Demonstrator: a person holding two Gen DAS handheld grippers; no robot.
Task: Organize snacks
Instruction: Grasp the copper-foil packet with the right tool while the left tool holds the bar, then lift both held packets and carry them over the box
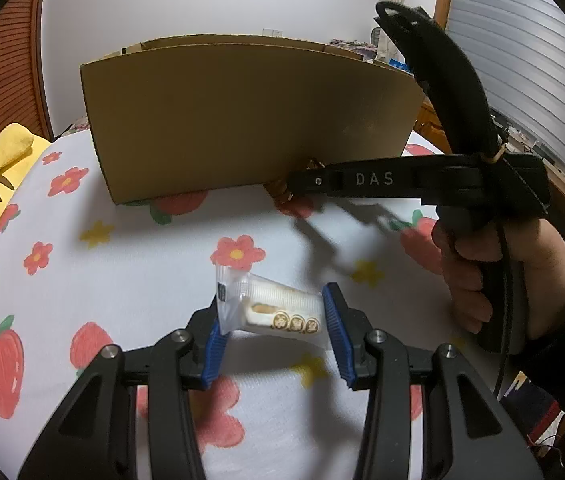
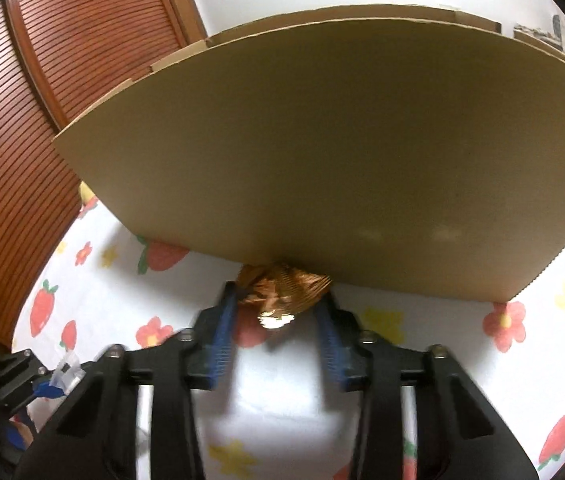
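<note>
In the left wrist view, the left gripper [image 1: 274, 320] pinched a clear-wrapped snack [image 1: 272, 308] between its blue pads above the strawberry cloth [image 1: 122, 280], with the box [image 1: 250, 120] beyond and the right gripper [image 1: 282, 190] low at the box's foot. In the right wrist view, the right gripper [image 2: 280, 304] seemed clamped on a gold sweet [image 2: 282, 292], touching or just beside the box [image 2: 322, 140] wall, though blur hid the contact.

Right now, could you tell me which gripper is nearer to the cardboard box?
Right. The right gripper holds a gold-wrapped snack against the cardboard box; the left gripper, holding a white packet, sits farther back.
</note>
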